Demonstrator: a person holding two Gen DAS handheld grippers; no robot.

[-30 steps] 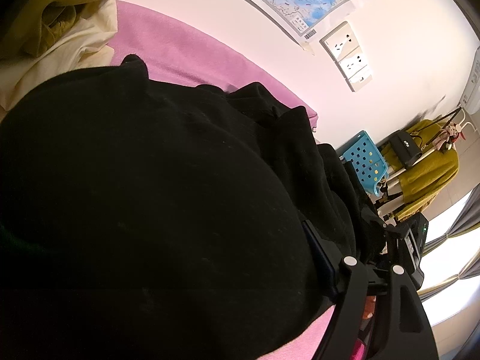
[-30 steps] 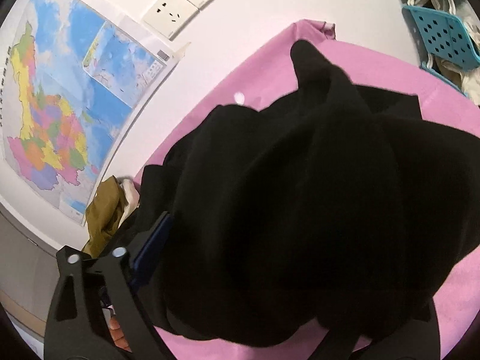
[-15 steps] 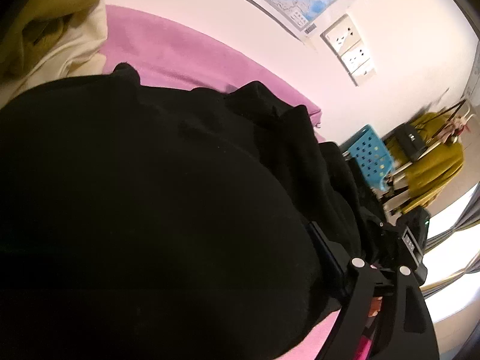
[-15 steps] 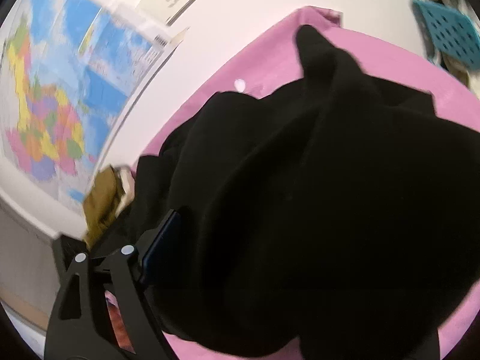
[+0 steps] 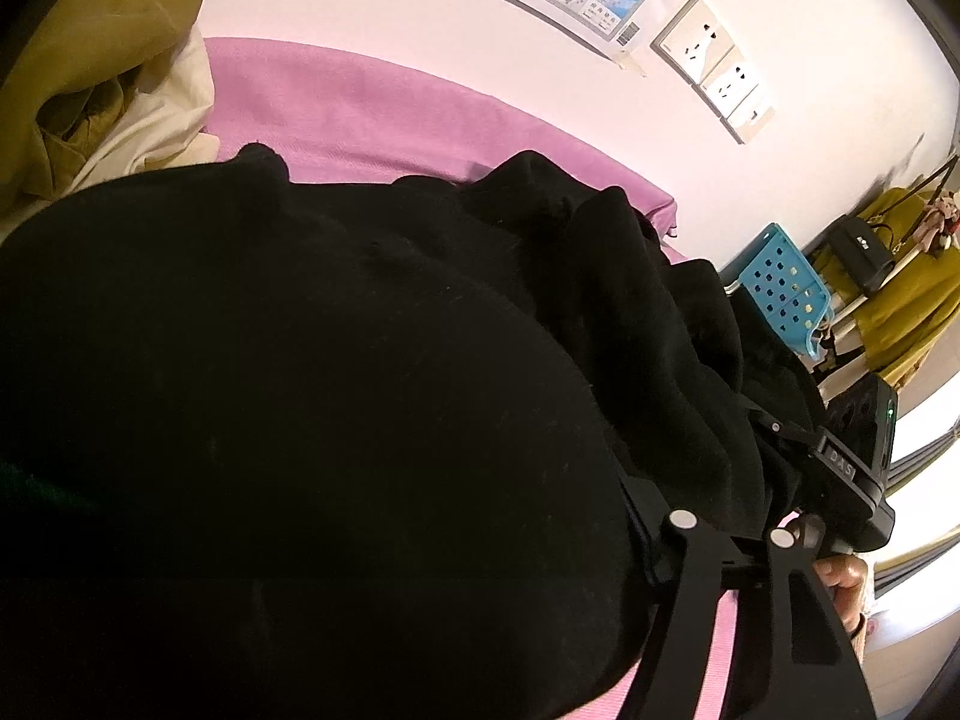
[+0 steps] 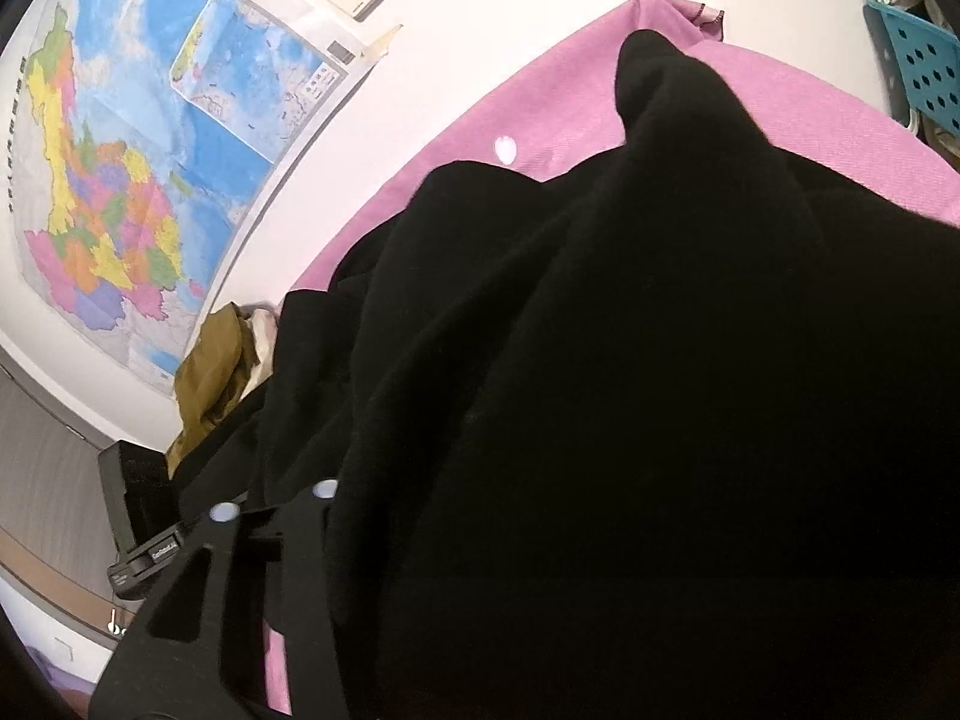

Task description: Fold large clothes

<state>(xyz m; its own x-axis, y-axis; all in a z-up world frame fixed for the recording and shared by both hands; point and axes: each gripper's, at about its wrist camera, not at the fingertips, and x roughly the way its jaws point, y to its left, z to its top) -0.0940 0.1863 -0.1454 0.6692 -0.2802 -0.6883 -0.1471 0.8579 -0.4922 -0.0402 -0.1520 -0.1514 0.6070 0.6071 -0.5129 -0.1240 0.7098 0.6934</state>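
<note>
A large black garment [image 5: 336, 396] fills most of both wrist views and lies bunched over a pink cloth-covered surface [image 5: 372, 108]; it also shows in the right wrist view [image 6: 630, 390]. The cloth drapes over both grippers and hides their fingertips. Only one black finger [image 5: 702, 588] of my left gripper shows, pressed against the fabric. Only one finger [image 6: 252, 570] of my right gripper shows, with the garment over it. The other gripper's body appears at the edge of each view.
An olive and cream pile of clothes [image 5: 102, 96] sits at the far left of the pink surface. A blue perforated basket [image 5: 786, 294] and a rack with a mustard garment [image 5: 900, 306] stand past the right end. A map [image 6: 138, 168] and sockets hang on the wall.
Both grippers have shifted a little with the black garment; the bunched fabric now covers more of the right wrist view, and the left view shows more of the clothes pile.
</note>
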